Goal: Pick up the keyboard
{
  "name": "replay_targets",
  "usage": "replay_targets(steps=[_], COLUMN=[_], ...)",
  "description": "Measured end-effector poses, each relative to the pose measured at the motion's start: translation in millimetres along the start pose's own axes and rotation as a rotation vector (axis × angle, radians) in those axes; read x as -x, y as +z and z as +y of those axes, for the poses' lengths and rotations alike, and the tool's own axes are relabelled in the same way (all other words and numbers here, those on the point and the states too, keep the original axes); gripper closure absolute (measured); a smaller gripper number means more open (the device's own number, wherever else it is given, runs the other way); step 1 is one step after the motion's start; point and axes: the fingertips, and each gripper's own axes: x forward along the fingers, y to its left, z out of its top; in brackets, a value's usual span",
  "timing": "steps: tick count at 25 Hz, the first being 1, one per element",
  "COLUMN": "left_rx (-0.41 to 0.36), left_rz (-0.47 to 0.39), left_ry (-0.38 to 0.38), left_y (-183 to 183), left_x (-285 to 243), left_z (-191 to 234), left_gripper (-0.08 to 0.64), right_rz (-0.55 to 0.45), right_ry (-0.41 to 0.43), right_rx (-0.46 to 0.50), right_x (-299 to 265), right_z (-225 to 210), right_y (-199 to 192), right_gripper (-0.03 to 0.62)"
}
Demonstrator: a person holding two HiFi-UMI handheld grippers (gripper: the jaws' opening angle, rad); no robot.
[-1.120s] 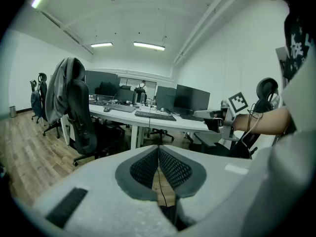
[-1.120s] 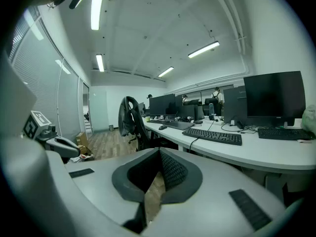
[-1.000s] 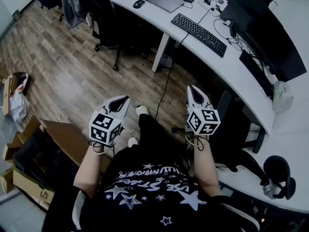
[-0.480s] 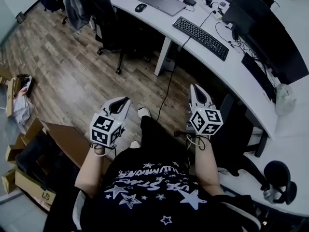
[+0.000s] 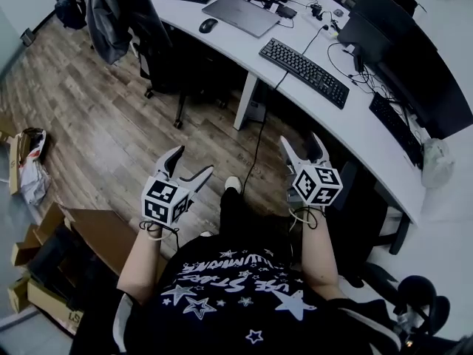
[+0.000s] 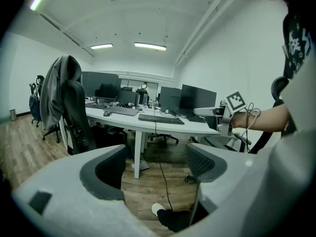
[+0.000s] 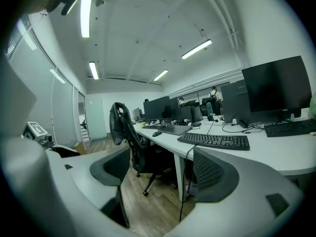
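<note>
A: How are the fingers (image 6: 104, 169) of the left gripper (image 5: 192, 161) standing?
B: They are gaping, having just been opening; nothing is lying between them; only floor (image 5: 96, 117) and a cable (image 5: 256, 135) are showing through the gap.
A: And the right gripper (image 5: 301, 140)?
B: Its fingers are standing apart too, having just been opening, and are gripping nothing; both grippers are hanging in the air in front of the person, well short of the tabletop (image 5: 244, 50).
A: Where is the keyboard (image 5: 304, 61) lying?
B: It is lying flat on the tabletop, ahead of the right gripper and well apart from it; the cable is dropping off the near edge beside it to the floor; a laptop (image 5: 240, 13) and a mouse (image 5: 208, 25) are sitting farther left; a chair (image 5: 140, 6) with a jacket (image 5: 102, 19) draped over it is standing before that end; a second keyboard (image 5: 395, 120) is lying farther right, before dark monitors (image 5: 414, 72).
</note>
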Motion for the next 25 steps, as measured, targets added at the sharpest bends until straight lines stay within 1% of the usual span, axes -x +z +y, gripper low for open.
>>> replay_targets(steps=[4,10,12,16,18,22,25], left_rx=[-0.015,-0.054,-0.077,-0.145,-0.169,-0.239,-0.273], left_rz=[0.022,0.043,0.055,0.096,0.112,0.129,0.161], left_ry=[-0.010,-0.041,-0.065,-0.111,-0.138,-0.185,-0.210], left_y=[18,69,84,102,112,127,127], left_x=[-43,-129,-158,-215,-242,-282,-299], left_z=[16,36,37,33,28,16,12], left_gripper=[0.163,0.158,0.158,0.160,0.158,0.160,0.160], right_rz=[0.035,0.027,0.022,0.004,-0.001,0.049,0.110], right_ry=[-0.022,-0.048,-0.067,-0.122,-0.152,-0.186,-0.179], right_rx=[-0.026,-0.080,-0.100,-0.136,-0.155,-0.165,-0.166], right_x=[-37,-92,-105,-118,-123,-128,-132], right_z=[-38,-104,-128,-182,-208,-242,-252], right_y=[1,21,26,34,34,23,14], right_gripper=[0.191,0.189,0.189,0.187,0.168,0.138,0.130])
